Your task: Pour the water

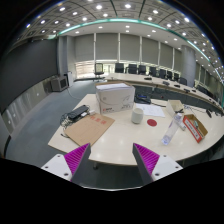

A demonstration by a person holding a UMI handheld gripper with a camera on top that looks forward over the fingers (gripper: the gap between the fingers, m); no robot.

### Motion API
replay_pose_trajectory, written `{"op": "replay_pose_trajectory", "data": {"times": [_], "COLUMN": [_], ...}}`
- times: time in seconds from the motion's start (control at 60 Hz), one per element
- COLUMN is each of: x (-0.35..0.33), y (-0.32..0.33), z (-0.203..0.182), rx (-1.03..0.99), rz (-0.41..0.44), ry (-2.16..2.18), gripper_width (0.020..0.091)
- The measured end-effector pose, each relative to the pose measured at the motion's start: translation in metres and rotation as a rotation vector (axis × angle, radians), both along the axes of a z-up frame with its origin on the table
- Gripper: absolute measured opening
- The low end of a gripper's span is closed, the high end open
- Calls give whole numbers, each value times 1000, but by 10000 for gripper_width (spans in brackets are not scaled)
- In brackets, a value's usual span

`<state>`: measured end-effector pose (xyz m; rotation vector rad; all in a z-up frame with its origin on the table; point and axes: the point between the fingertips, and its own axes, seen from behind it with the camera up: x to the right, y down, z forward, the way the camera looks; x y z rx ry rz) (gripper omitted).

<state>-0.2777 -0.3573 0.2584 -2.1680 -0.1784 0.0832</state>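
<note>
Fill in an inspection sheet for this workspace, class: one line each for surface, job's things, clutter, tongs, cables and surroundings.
Surface: pale table, things spread over it.
Job's things: clear bottle tilted or lying ahead of the right finger; white cup upright near the table's middle.
Clutter: white box behind the cup; brown envelope ahead of the left finger; dark object beside it; small red lid; coloured packet beside the bottle.
Tongs: tongs open, holding nothing, short of the things.
Cables: nothing seen.
Surroundings: meeting room, long desks with dark chairs, ceiling spotlights.
</note>
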Motion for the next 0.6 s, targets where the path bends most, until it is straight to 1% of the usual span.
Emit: {"op": "replay_pose_trajectory", "data": {"times": [0.15,0.3,0.5,0.6], "x": [28,75,163,211], "y": [5,8,28,48], "z": [-2,-12,-42,-55], "rx": [18,19,24,51], "rz": [-38,-92,-202,-236], "ry": [-26,-18,-25,-48], "gripper_width": [862,860,862,861]}}
